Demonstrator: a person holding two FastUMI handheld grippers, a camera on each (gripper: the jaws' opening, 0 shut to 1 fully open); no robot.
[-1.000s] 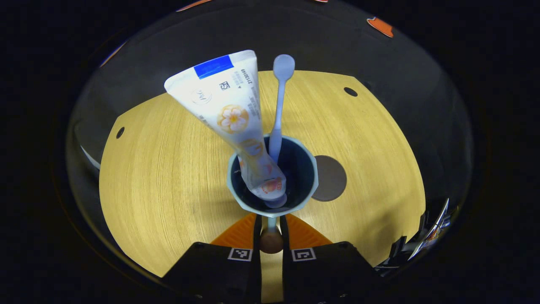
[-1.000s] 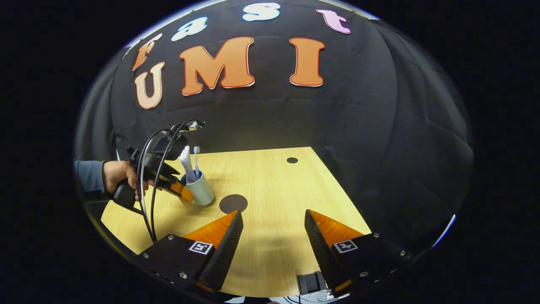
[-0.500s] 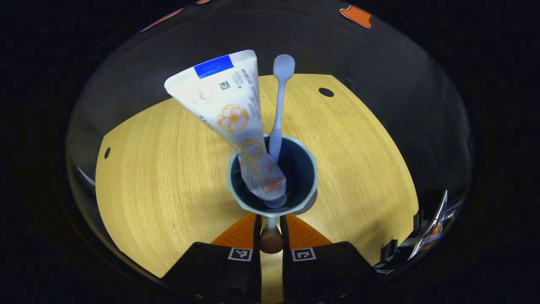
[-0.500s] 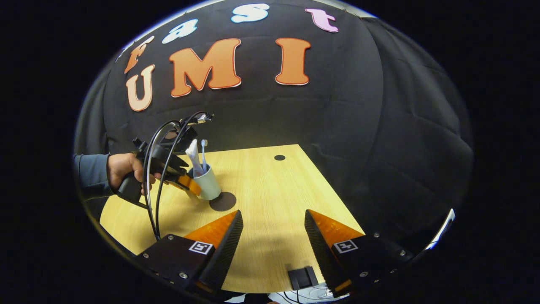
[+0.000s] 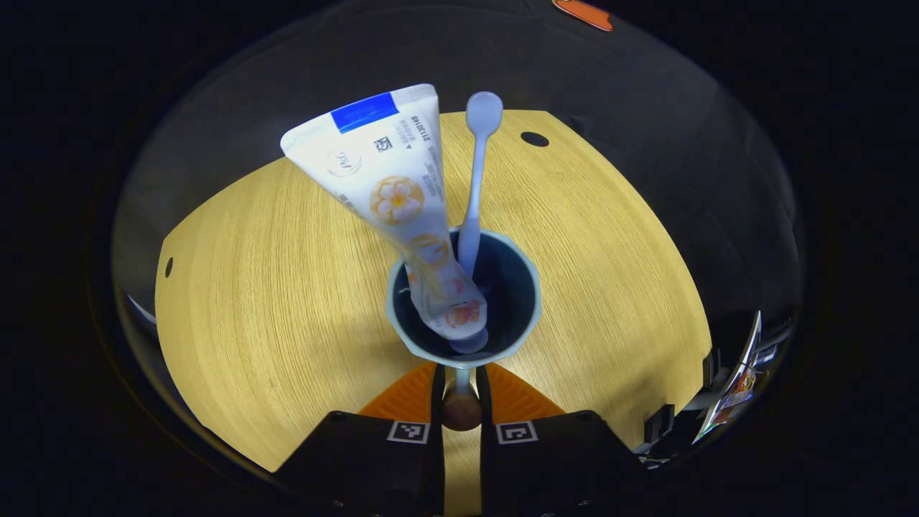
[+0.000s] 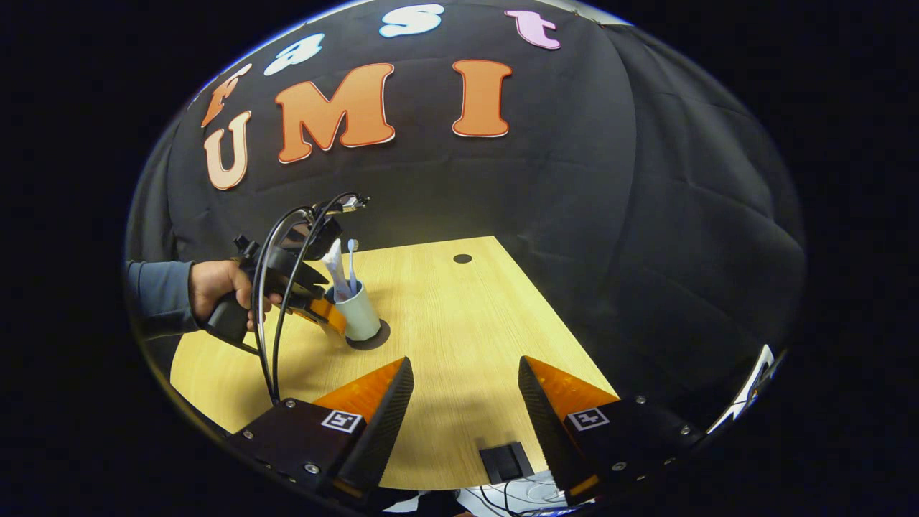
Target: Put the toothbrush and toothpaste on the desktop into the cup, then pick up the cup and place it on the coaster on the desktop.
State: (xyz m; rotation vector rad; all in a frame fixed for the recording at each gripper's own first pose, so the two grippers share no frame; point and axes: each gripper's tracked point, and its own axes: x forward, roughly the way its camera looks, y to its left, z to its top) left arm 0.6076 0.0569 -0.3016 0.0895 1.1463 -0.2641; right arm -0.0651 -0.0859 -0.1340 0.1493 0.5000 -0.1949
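A pale cup (image 5: pixel 506 287) holds a white toothpaste tube (image 5: pixel 395 194) and a light toothbrush (image 5: pixel 475 179), both leaning out of it. My left gripper (image 5: pixel 460 384) is shut on the cup's handle at its near side. In the right gripper view the same cup (image 6: pixel 359 316) stands over the dark round coaster (image 6: pixel 380 336), whose edge shows around its base; I cannot tell if it touches. A hand (image 6: pixel 215 283) holds the left gripper (image 6: pixel 327 312) there. My right gripper (image 6: pixel 465 391) hangs open over the table's near part, holding nothing.
The wooden table (image 6: pixel 459 323) has small dark holes near its corners (image 6: pixel 462 258) (image 5: pixel 169 267). A small black box (image 6: pixel 506 462) and cables lie at the near edge. Cables loop over the left gripper.
The left gripper has carried the cup rightward over the coaster, which now lies beneath it and is hidden in the left gripper view. The right gripper stays open, drifting slightly.
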